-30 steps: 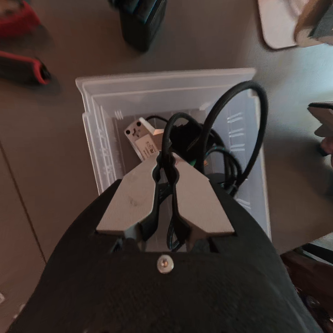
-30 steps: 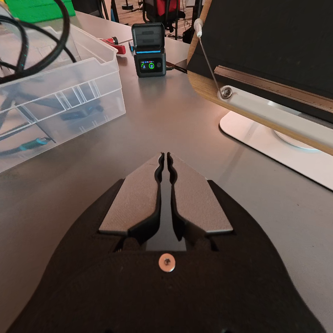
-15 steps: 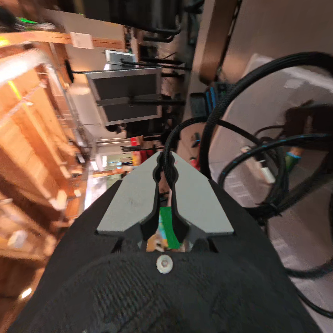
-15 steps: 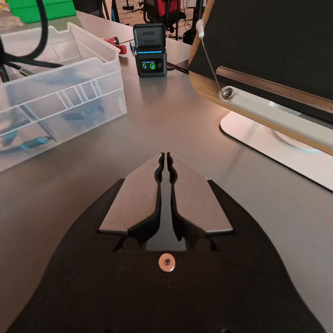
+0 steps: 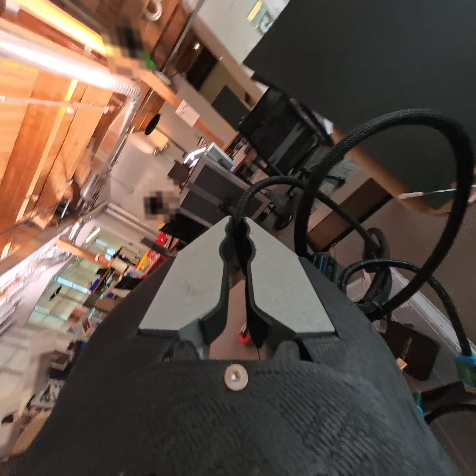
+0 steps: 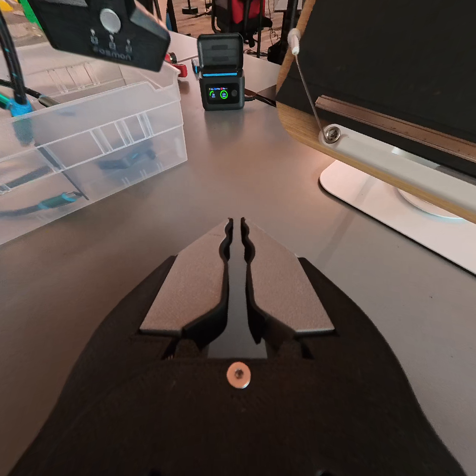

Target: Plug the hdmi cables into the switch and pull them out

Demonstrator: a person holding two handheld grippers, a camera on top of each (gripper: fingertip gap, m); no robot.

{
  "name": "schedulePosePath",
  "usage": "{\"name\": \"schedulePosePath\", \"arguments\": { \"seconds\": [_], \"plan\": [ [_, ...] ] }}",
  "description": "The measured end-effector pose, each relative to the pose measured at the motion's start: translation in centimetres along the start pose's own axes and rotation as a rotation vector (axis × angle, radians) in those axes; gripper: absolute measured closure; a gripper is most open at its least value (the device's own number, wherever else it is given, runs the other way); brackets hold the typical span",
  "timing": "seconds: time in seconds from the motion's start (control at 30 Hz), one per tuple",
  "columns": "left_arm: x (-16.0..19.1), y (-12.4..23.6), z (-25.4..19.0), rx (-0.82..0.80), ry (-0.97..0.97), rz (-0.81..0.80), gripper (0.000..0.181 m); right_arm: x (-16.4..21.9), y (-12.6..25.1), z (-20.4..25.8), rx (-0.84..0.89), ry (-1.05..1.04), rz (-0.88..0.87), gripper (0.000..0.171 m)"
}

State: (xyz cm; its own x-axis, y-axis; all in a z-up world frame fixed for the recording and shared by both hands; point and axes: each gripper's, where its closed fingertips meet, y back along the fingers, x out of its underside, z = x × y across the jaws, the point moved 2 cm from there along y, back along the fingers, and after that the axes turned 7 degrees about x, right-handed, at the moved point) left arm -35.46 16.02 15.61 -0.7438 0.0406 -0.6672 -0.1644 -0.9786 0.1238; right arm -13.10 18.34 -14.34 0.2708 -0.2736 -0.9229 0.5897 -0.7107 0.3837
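Note:
My left gripper (image 5: 238,224) is shut on a black braided HDMI cable (image 5: 270,180), held in the air and tilted. The cable loops off to the right in a tied bundle. The black switch box (image 5: 412,353) hangs from the bundle at lower right, beside a blue-green plug (image 5: 463,365). In the right wrist view the switch (image 6: 103,33) hangs above the clear plastic bin (image 6: 108,121), with a blue plug (image 6: 19,108) dangling at the left edge. My right gripper (image 6: 236,220) is shut and empty, low over the grey table (image 6: 244,164).
More cables and plugs lie in the bin. A small black device with a lit screen (image 6: 221,87) stands behind it. A dark monitor (image 6: 386,51) on a white base (image 6: 373,203) fills the right. A red-handled tool (image 6: 179,65) lies at the back. Tip to tip, the grippers are about 35 centimetres apart.
My left gripper has lifted the cable bundle out of the bin and swung up and sideways. The switch now hangs above the bin. My right gripper has not moved.

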Motion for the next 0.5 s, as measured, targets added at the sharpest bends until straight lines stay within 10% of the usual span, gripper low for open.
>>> {"name": "schedulePosePath", "arguments": {
  "seconds": [0.33, 0.5],
  "plan": [
    [-5.1, 2.2, 0.8, -0.066, -0.042, -0.177, 0.177, -1.3, 0.9, 1.0, -0.099, 0.010, -0.093, 0.157],
    [-6.1, 2.4, -3.0, 0.201, -0.015, -0.254, 0.177, -2.9, 1.8, 0.9, -0.109, 0.010, -0.177, 0.147]
  ]
}}
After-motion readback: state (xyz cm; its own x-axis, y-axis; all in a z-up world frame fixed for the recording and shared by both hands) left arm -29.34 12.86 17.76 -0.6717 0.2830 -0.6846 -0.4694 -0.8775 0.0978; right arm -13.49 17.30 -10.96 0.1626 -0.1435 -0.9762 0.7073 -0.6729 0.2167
